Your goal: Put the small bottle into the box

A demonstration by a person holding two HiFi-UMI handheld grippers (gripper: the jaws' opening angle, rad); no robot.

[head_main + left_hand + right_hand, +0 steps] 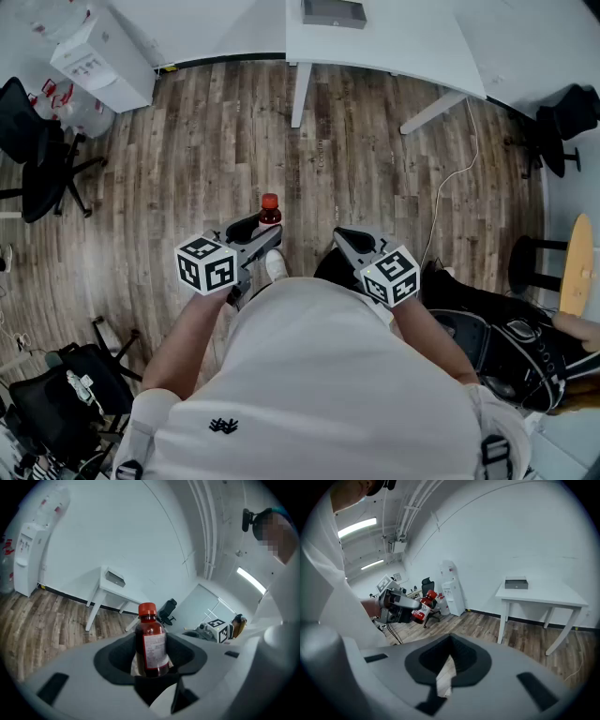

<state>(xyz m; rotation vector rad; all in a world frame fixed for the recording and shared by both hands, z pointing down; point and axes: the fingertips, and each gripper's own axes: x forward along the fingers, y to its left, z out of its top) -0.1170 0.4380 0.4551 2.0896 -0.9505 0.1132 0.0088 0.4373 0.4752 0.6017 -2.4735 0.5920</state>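
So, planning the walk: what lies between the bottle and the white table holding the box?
Only bare wood floor, per the head view, from the small bottle in the left claw to the white table bearing the box.

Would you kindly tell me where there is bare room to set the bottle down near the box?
The table is bare all round the box, widest to its right. The floor before it is open too; chairs crowd both room edges.
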